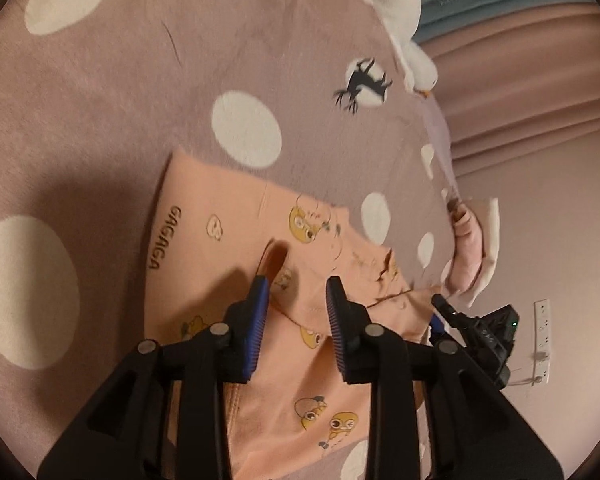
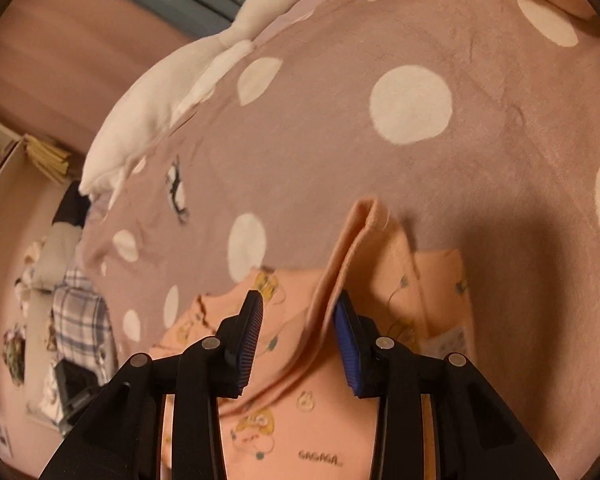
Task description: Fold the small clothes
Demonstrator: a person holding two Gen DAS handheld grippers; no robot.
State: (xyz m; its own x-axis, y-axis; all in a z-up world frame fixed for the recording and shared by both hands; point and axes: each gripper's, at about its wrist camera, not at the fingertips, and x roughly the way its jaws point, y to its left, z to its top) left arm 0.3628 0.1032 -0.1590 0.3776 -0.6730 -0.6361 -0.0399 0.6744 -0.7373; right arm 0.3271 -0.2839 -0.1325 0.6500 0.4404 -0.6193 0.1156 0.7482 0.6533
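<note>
Peach clothing [image 1: 235, 220] printed with small yellow cartoon figures is lying partly folded on the dotted mauve blanket [image 1: 111, 112], one fold standing up as a ridge. Both the left gripper [image 1: 295, 292] and right gripper [image 2: 300, 304] are angling down over it, jaws parted, pinching nothing.

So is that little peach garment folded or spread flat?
Partly folded: the peach garment has one layer doubled over another, with a raised fold ridge standing up from the spotted blanket.

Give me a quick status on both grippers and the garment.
Left gripper open, right gripper open, both over the cloth. Peach printed garment partly folded on polka-dot blanket. Plush goose clear of it.
</note>
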